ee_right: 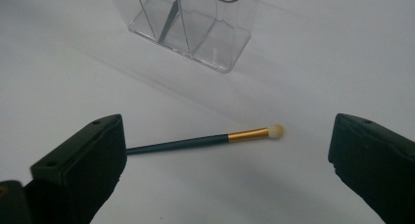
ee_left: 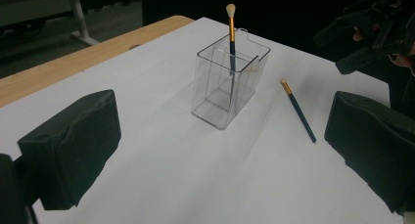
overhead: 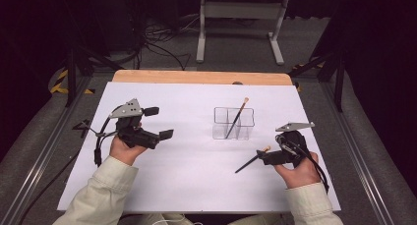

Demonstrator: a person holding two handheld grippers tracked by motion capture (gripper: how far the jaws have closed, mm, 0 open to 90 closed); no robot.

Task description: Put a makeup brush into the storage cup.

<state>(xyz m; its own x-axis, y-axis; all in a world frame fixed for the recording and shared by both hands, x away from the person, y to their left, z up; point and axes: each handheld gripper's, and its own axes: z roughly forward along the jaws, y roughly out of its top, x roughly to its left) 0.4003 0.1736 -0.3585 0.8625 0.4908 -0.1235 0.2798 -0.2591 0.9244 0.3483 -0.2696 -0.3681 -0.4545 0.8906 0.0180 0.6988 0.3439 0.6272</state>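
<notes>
A clear plastic organizer (overhead: 233, 124) (ee_left: 229, 84) (ee_right: 195, 23) with compartments stands mid-table. One dark-handled makeup brush (overhead: 238, 116) (ee_left: 231, 35) leans upright in it, tip up. A second brush (overhead: 251, 160) (ee_left: 298, 110) (ee_right: 205, 141) with a gold ferrule lies flat on the white sheet in front of it. My right gripper (overhead: 264, 156) (ee_right: 226, 153) hovers open just over this brush, one jaw at each side, not touching it. My left gripper (overhead: 159, 123) (ee_left: 220, 136) is held open and empty at the left, pointing toward the organizer.
A white sheet (overhead: 187, 185) covers the table, with a wooden strip (overhead: 196, 77) showing along the far edge. Beyond it are a dark floor, cables and a metal stand (overhead: 241, 18). Both forearms in pale sleeves enter from the near edge.
</notes>
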